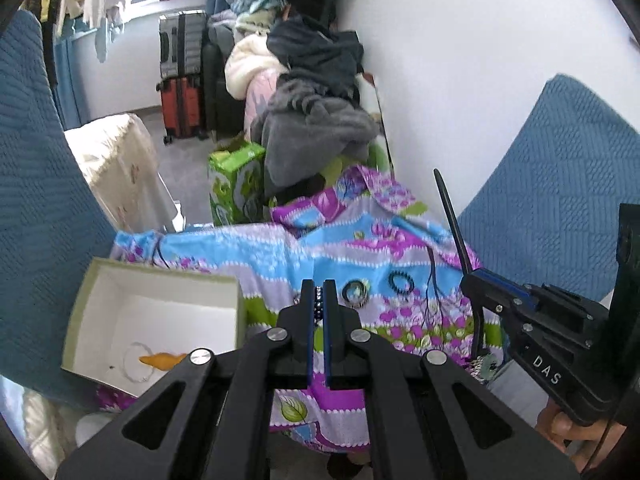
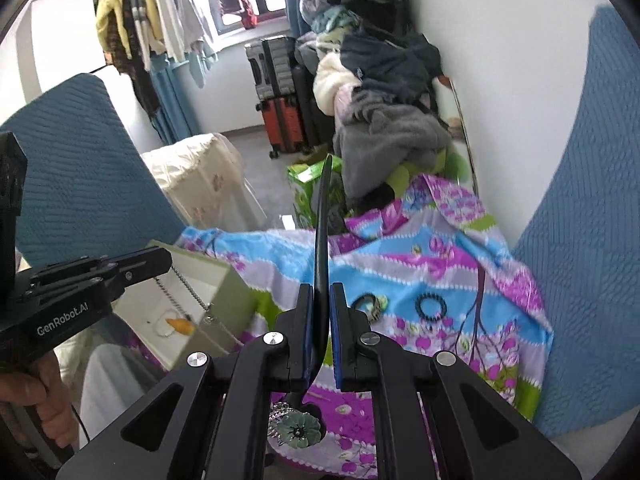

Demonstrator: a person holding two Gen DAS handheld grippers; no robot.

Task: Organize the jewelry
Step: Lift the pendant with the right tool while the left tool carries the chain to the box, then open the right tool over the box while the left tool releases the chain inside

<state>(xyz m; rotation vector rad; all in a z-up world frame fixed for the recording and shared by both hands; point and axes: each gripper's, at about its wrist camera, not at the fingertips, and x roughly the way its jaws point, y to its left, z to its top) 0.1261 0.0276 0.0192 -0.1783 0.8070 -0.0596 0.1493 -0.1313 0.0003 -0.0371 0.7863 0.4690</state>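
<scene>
While both are raised above the patterned cloth (image 1: 280, 248), the left hand-held gripper (image 1: 319, 300) clenches a beaded chain (image 2: 188, 284) dangling over the open box (image 1: 160, 312) at the cloth's left edge; the right hand-held gripper (image 2: 319, 320) grasps a black hair stick (image 2: 322, 240) upright, farther right.

- You can read the white letters "DAS" on the black side of your right gripper (image 1: 472, 280), seen from the left wrist camera.
- You can read the white words "GenRobot.AI" on the black side of your left gripper (image 2: 170, 260), seen from the right wrist camera.
</scene>
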